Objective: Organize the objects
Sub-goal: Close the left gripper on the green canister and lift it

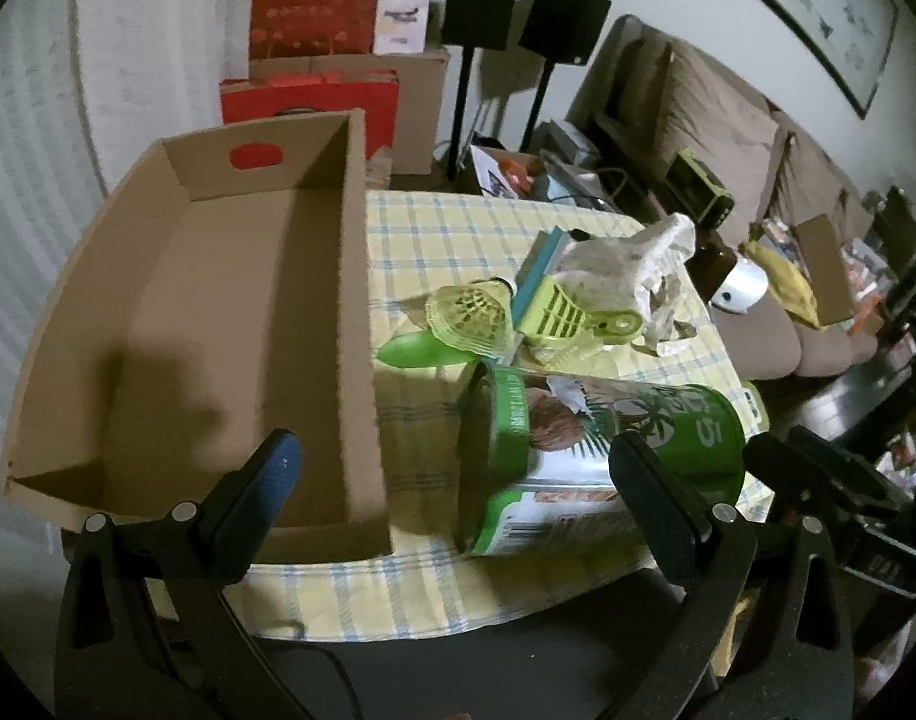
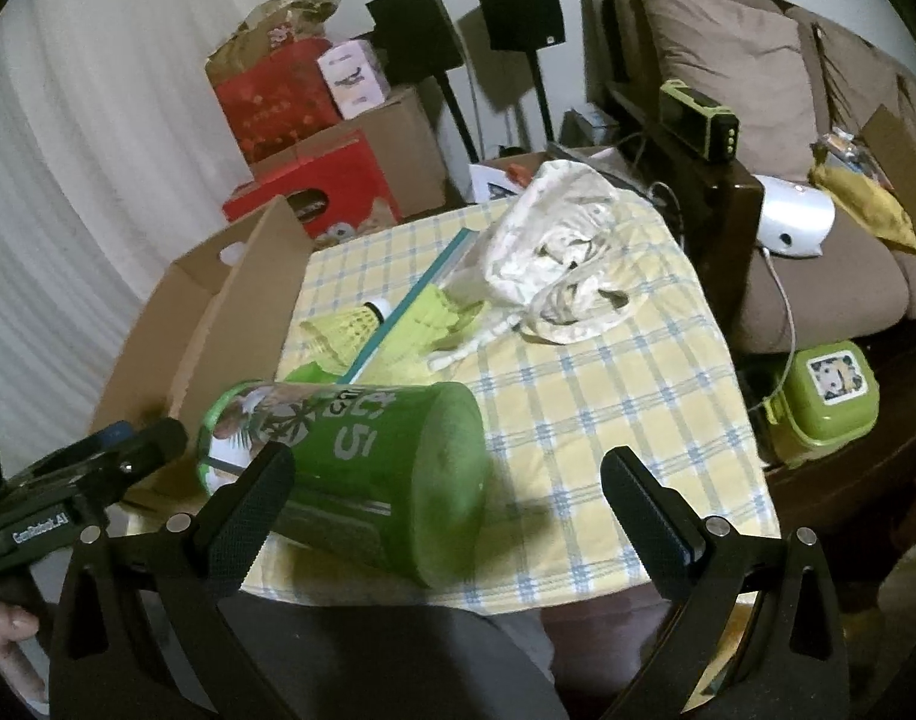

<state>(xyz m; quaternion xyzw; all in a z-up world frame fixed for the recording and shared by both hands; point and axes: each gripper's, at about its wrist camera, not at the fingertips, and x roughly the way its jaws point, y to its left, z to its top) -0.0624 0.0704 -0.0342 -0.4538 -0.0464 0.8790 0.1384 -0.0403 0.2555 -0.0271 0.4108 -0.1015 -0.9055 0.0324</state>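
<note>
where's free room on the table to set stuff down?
Bare cloth right of the green canister, below the white bag. Cardboard box interior looks free. Crowded mid-table: shuttlecock, green scoop and bag piled beyond the canister.

Both tools are held low and level, side by side. The left tool [image 1: 455, 492] has its 2 fingers spread wide, gripping nothing. The right tool [image 2: 449, 507] gapes equally wide, also unloaded.
</note>
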